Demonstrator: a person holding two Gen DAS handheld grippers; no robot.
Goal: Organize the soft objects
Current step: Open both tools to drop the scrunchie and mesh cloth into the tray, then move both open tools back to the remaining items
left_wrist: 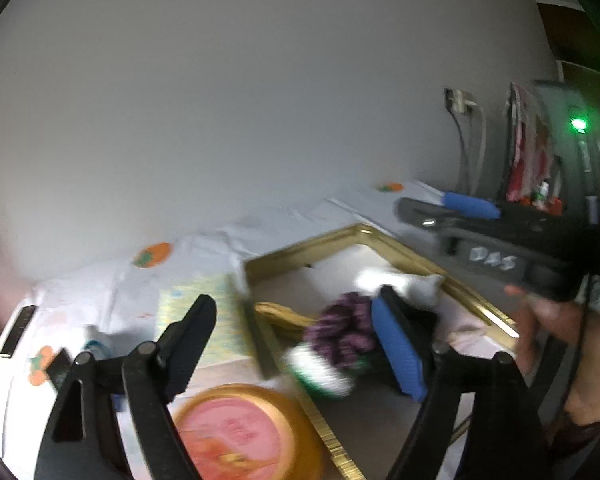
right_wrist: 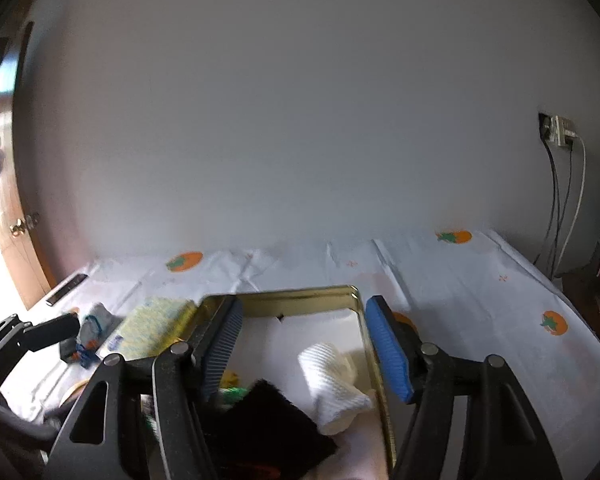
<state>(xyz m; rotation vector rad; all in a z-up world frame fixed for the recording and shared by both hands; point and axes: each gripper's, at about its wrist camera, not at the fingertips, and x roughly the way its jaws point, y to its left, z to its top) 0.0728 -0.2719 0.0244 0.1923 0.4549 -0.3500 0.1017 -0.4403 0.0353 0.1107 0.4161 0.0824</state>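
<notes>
Grippers both standing open, gripping nothing: left gripper, right gripper. Scrunchie, white cloth, black cloth lying inside gold tray. Risk: fingers snagging loose cloth, dragging it out over near rim.

The only letters that can be read are white ones, "DAS", on the black body of the right gripper, seen from the left wrist camera. The round orange lid has a pink top with some marks on it, but they are too blurry to read. The yellow-green pack beside the gold tin also has small print that is too blurry to make out.
</notes>
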